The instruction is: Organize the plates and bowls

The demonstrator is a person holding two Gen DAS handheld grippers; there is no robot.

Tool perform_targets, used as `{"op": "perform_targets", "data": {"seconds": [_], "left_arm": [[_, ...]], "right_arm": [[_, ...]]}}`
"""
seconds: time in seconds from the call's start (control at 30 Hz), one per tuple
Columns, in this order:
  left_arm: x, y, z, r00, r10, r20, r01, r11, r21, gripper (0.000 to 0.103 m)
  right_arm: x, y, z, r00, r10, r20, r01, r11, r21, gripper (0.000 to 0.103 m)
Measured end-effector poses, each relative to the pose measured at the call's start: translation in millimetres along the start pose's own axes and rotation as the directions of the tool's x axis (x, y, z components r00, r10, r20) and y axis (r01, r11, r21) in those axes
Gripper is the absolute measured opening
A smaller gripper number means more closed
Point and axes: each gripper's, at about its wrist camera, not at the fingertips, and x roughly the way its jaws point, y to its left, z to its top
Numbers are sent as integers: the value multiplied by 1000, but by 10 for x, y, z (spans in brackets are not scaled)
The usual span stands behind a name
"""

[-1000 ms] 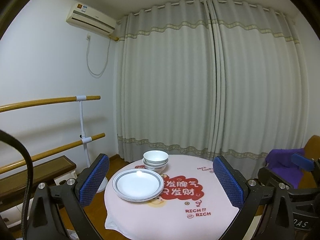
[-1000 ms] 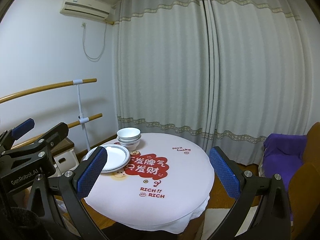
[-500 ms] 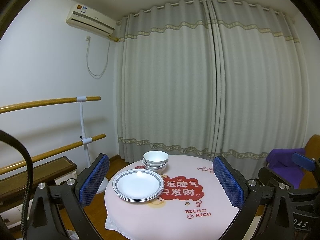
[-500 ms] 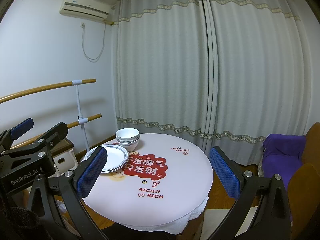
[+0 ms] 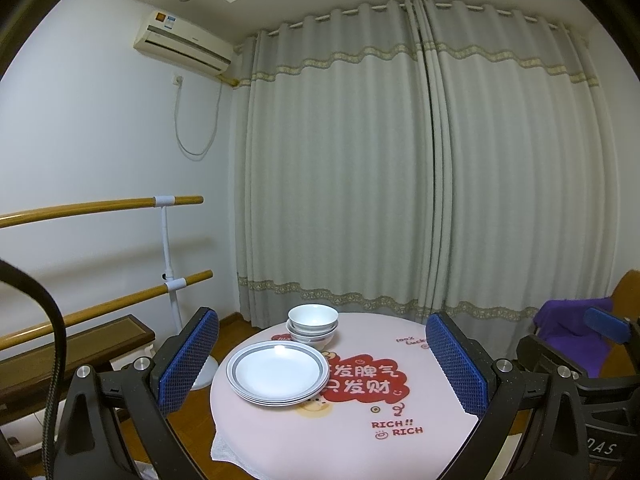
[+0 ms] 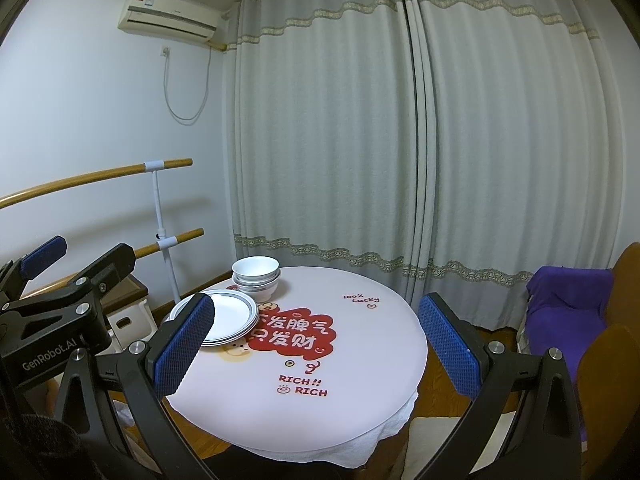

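A stack of white plates with grey rims (image 5: 278,372) lies on the left side of a round pink-clothed table (image 5: 420,416). A stack of white bowls (image 5: 313,326) stands just behind the plates. Both stacks show in the right wrist view: plates (image 6: 228,316), bowls (image 6: 256,276), table (image 6: 360,360). My left gripper (image 5: 322,364) is open and empty, held back from the table and above its near edge. My right gripper (image 6: 316,342) is open and empty, also held back from the table. The left gripper shows at the left edge of the right wrist view.
Grey curtains (image 5: 400,180) hang behind the table. Wooden ballet bars (image 5: 100,204) on a white stand run along the left wall, with a low bench (image 5: 72,354) under them. A wooden chair with a purple cloth (image 6: 568,300) stands right of the table.
Both grippers have drifted very slightly back from the table. The plates and bowls have not moved. Both grippers stay open.
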Motion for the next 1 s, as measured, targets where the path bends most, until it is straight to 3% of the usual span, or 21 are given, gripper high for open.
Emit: {"op": "perform_targets", "data": {"seconds": [1.0], "left_arm": [[83, -66, -26, 1000, 5, 0, -5, 1000, 6, 102]], "right_arm": [[15, 48, -25, 1000, 1, -8, -1, 1000, 4, 103]]}}
